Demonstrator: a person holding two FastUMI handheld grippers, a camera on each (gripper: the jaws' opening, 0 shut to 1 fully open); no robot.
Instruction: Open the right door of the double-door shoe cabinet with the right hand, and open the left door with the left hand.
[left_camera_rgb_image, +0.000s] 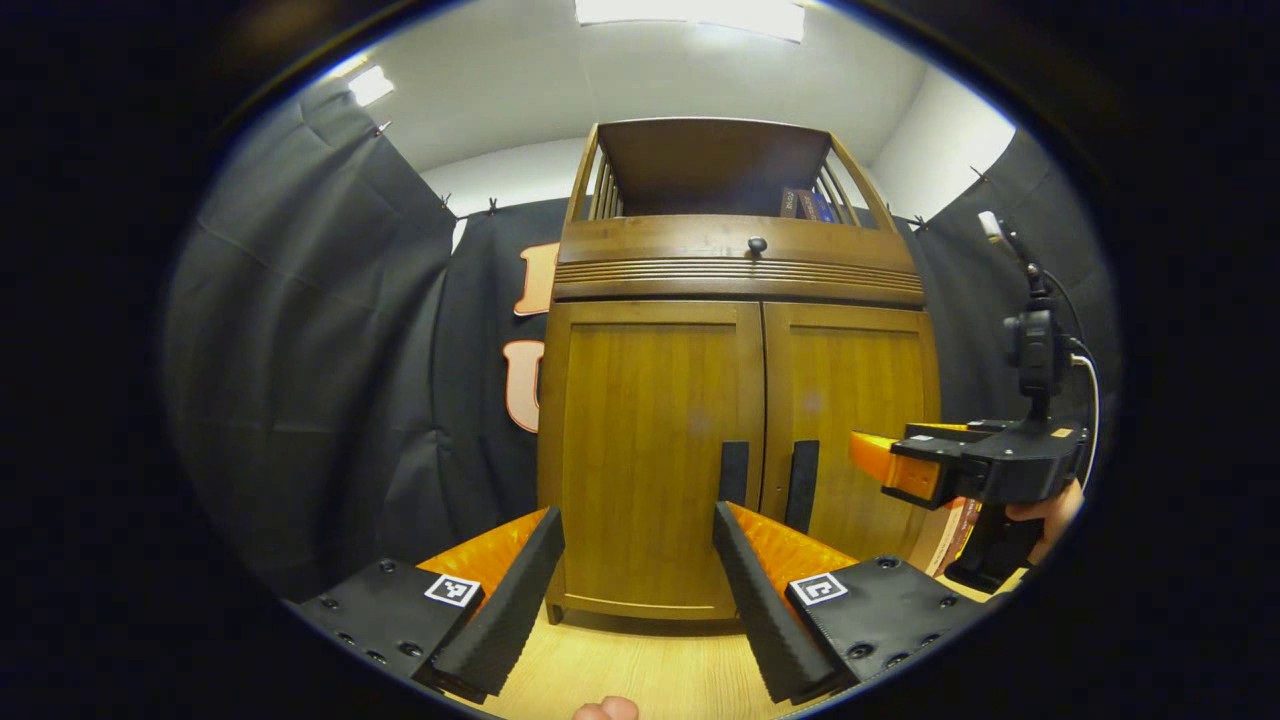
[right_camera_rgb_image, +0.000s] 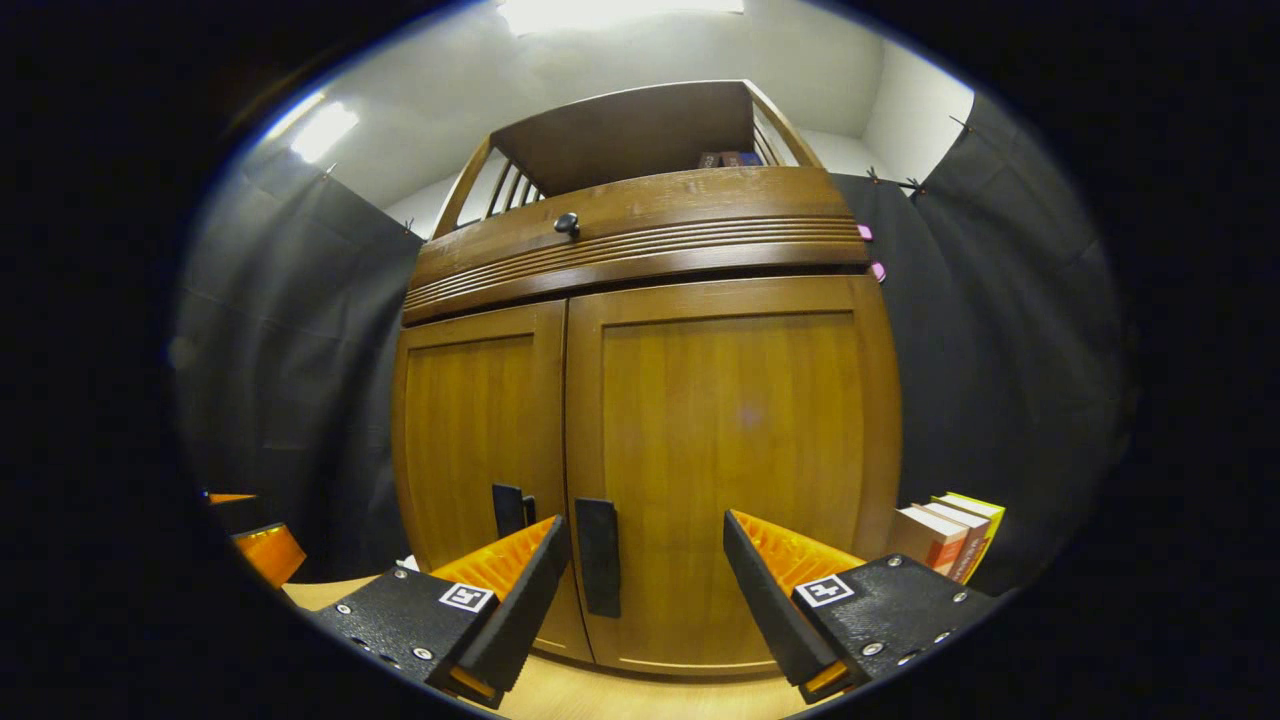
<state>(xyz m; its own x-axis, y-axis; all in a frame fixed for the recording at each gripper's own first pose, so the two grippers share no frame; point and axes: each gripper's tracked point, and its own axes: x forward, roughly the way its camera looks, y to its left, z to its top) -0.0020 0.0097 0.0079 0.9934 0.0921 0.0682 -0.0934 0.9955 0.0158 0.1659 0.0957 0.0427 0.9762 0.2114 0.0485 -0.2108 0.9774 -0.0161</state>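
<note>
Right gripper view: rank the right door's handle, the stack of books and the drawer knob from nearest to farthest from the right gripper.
1. Right door's handle, low on the door, just past the right gripper's left finger.
2. Stack of books, off to the right beside the cabinet.
3. Drawer knob, high up on the drawer front.

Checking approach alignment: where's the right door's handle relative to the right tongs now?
In the right gripper view, the right door's handle is a dark vertical bar at the door's inner edge, low down, just right of the right tongs' left finger, inside their open gap.
</note>
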